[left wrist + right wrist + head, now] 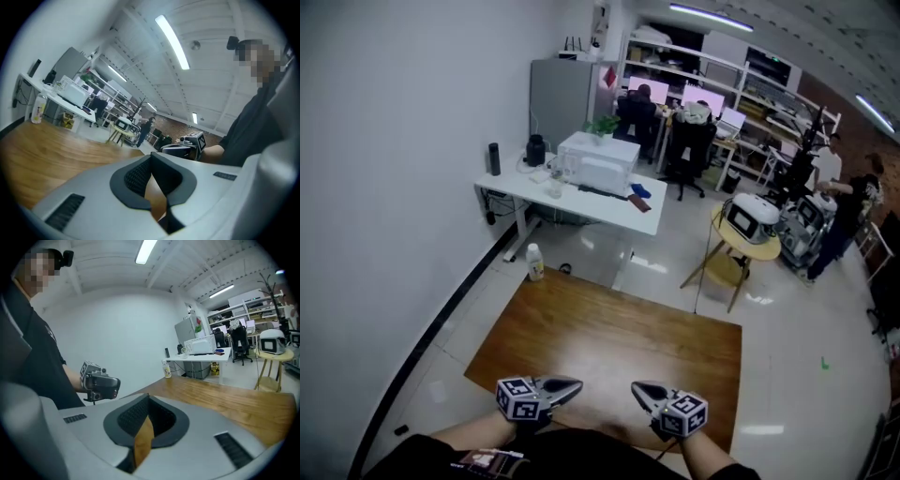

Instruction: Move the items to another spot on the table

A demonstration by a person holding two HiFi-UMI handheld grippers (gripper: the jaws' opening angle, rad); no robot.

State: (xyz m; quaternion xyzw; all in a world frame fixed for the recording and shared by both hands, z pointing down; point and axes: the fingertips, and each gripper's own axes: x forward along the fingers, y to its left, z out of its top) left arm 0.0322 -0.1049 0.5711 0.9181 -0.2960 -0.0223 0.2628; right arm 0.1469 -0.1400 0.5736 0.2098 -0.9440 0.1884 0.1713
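The brown wooden table [609,328] lies bare in front of me; no item shows on it in any view. My left gripper [577,383] hovers over the table's near edge with its jaws shut and nothing between them. My right gripper [636,386] faces it a short gap away, also shut and holding nothing. In the left gripper view the left gripper's [151,157] tips meet, and the right gripper [180,149] shows beyond them. In the right gripper view the right gripper's [148,397] tips meet, with the left gripper [101,383] off to the left.
A white wall runs along the left. Beyond the table stand a white desk [581,202] with a white appliance [598,161], a bottle [534,262] on the floor, and a round yellow stand [748,246]. People work at benches further back.
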